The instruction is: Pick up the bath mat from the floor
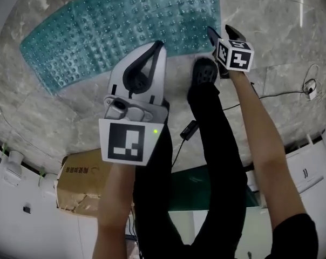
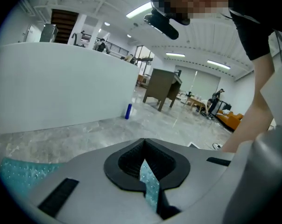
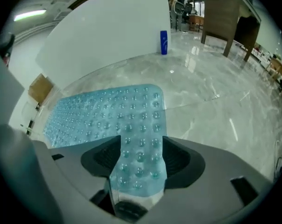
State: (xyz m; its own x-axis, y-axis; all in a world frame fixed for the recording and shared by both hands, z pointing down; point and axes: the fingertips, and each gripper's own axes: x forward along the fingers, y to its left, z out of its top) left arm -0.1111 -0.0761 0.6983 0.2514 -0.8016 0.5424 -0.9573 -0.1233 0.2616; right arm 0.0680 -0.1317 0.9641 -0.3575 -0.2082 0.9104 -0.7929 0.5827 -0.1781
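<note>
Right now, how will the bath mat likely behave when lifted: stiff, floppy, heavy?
Probably floppy: the bath mat curves up between the right gripper's open jaws. Likely light, being thin. Its bumps may cling to the polished floor.

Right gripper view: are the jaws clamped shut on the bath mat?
No: the right gripper stands with its jaws apart, and the bath mat shows in the gap, unpinched.
</note>
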